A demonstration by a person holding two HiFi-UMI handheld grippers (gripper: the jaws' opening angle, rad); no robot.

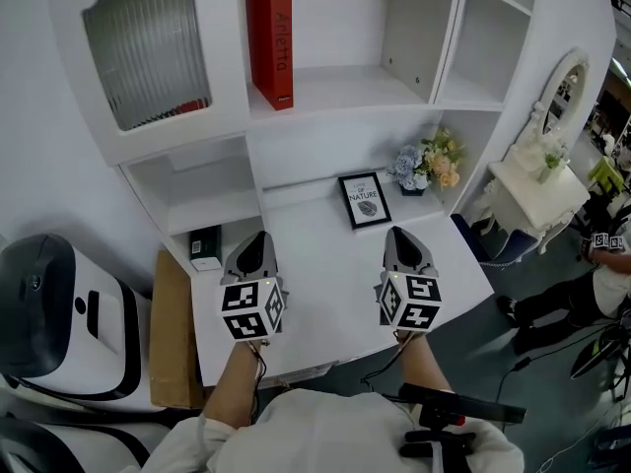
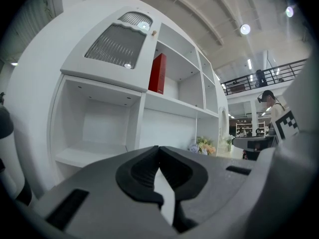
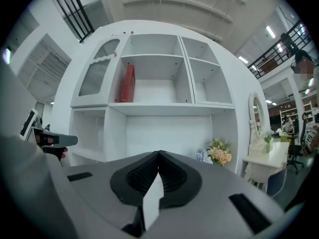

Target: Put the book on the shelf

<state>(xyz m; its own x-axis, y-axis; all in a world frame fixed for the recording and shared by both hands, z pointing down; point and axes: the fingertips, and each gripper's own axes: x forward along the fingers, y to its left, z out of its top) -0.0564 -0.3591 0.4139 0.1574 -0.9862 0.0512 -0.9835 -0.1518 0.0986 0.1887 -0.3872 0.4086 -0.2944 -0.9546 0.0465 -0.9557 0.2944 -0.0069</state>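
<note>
Red book (image 1: 269,42) stands upright on shelf (image 1: 340,87), 12 o'clock of L gripper (image 1: 258,236). Jaws of both it & R gripper (image 1: 400,233) sit together, empty.

Framed print (image 1: 365,200) text too small to read; dark box (image 1: 205,247) in low cubby (image 1: 235,233) unidentifiable; bystander (image 1: 592,294) cut by right edge.

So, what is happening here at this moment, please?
A person holds the left hand-held gripper and the right hand-held gripper level above the white desk. Both have their jaws together, with nothing between them. The red book stands upright in a compartment of the white shelf unit, against its left wall. Neither gripper touches it. A framed picture and flowers stand on the desk.
</note>
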